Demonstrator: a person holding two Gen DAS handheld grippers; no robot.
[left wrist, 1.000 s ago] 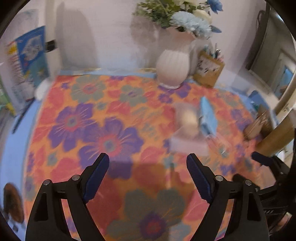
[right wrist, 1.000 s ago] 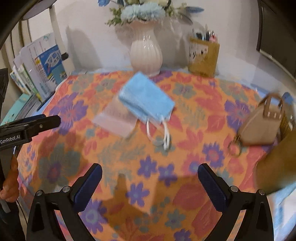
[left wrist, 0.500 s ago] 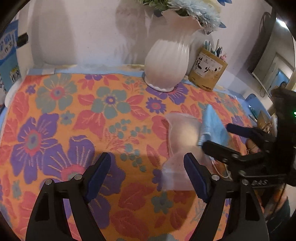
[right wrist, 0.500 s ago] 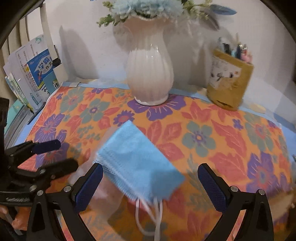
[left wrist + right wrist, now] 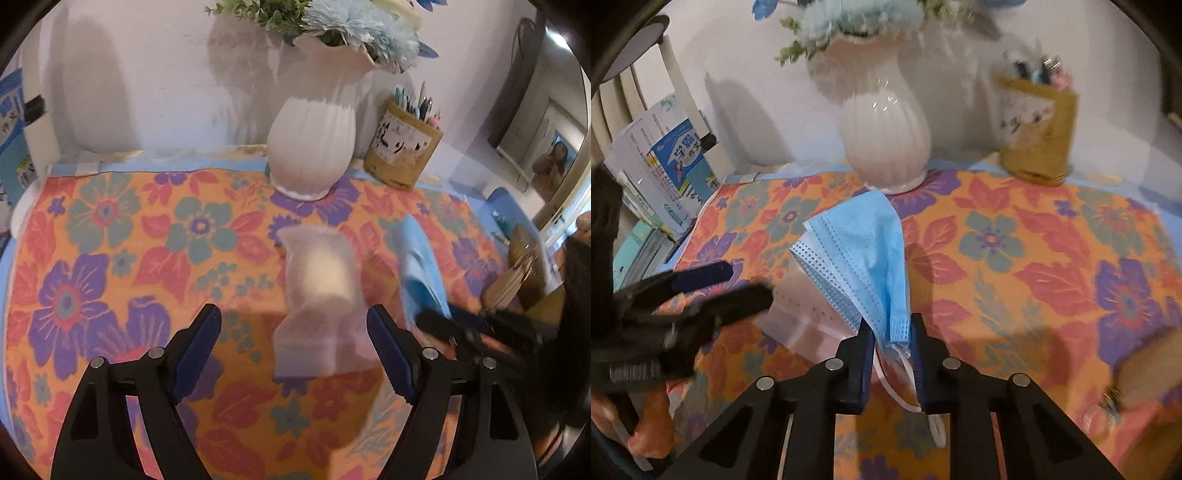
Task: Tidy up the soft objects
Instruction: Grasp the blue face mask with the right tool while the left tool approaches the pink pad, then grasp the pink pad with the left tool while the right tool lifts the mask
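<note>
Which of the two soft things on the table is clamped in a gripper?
The blue mask, pinched by the right hand-held gripper; the clear bag lies free between the left hand-held gripper's open fingers.

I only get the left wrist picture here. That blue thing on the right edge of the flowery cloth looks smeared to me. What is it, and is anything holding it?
Observer: A pleated blue disposable face mask; the right gripper is shut on its lower edge.
Operator: Any strings on it?
Observer: Yes, white ear loops dangle below the jaws.
Operator: And the pale thing ahead of me?
Observer: A clear plastic pouch, lying partly under the mask.
Operator: What's far left?
Observer: Upright booklets beside the table.
</note>
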